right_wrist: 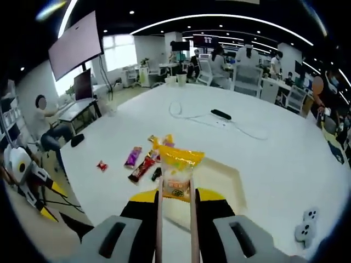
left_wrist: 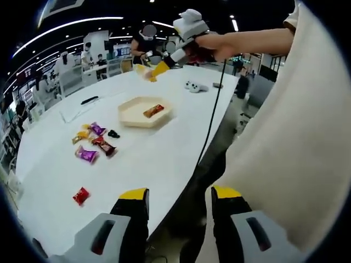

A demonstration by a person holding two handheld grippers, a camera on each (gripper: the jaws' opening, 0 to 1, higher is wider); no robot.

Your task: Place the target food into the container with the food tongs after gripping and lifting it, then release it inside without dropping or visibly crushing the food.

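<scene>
Yellow snack packet (right_wrist: 178, 170) pinched in tongs (right_wrist: 193, 230) between closed right jaws, above tray (right_wrist: 230, 181); left jaws apart, empty.

The yellow snack packet (right_wrist: 177, 170) hides the tong tips — and part of the tray (right_wrist: 227, 181).

A black remote (right_wrist: 221, 114) and a white cable (right_wrist: 193, 118) lie on the white table (right_wrist: 285, 148), a game controller (right_wrist: 305, 223) well apart.

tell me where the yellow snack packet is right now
In the right gripper view the yellow snack packet hangs pinched in the food tongs, above the cream tray.
</scene>
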